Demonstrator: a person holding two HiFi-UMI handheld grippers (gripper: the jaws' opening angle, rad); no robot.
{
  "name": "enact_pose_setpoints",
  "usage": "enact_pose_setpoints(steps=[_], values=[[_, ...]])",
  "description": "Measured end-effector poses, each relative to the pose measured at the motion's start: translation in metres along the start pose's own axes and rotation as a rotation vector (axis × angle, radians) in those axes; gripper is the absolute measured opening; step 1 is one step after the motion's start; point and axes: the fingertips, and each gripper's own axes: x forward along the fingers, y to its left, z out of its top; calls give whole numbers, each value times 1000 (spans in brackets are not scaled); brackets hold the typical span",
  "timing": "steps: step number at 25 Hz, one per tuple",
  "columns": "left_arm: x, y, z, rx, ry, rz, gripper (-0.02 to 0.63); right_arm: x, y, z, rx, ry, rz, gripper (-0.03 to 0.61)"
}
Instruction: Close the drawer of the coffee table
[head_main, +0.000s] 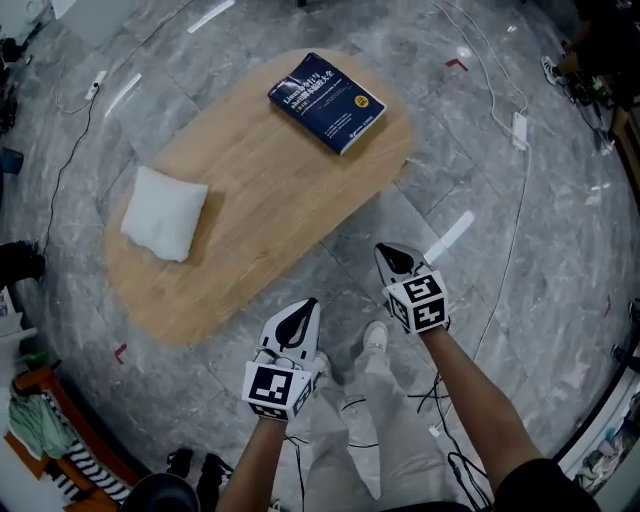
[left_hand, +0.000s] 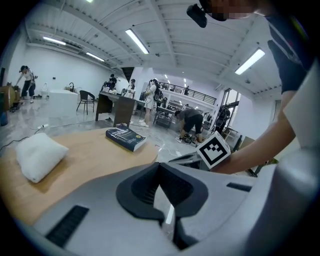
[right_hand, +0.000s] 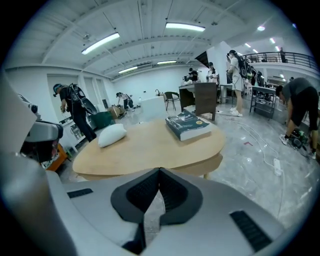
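Note:
The oval wooden coffee table carries a dark blue book at its far end and a white pillow at its left. No drawer front sticks out past the top in the head view. In the right gripper view a wooden band shows under the tabletop. My left gripper hangs shut and holds nothing, just off the table's near edge. My right gripper is also shut, holds nothing, and sits a little right of that edge. The tabletop lies ahead in the left gripper view.
Cables and a white power strip lie on the marble floor right of the table. A white strip lies by my right gripper. My own legs and a shoe are below the grippers. People and desks stand far behind the table.

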Motion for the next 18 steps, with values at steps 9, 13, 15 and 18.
enact_pose_setpoints(steps=[9, 13, 15, 18], values=[[-25, -42, 59, -12, -52, -20, 2, -77, 22, 65, -13, -86, 31, 11], [-37, -44, 88, -15, -88, -3, 2, -100, 25, 100, -75, -121, 43, 11], [-45, -46, 103, 9, -96, 18, 2, -115, 27, 116, -89, -140, 48, 11], [-56, -50, 125, 26, -115, 38, 2, -138, 33, 137, -100, -168, 58, 11]])
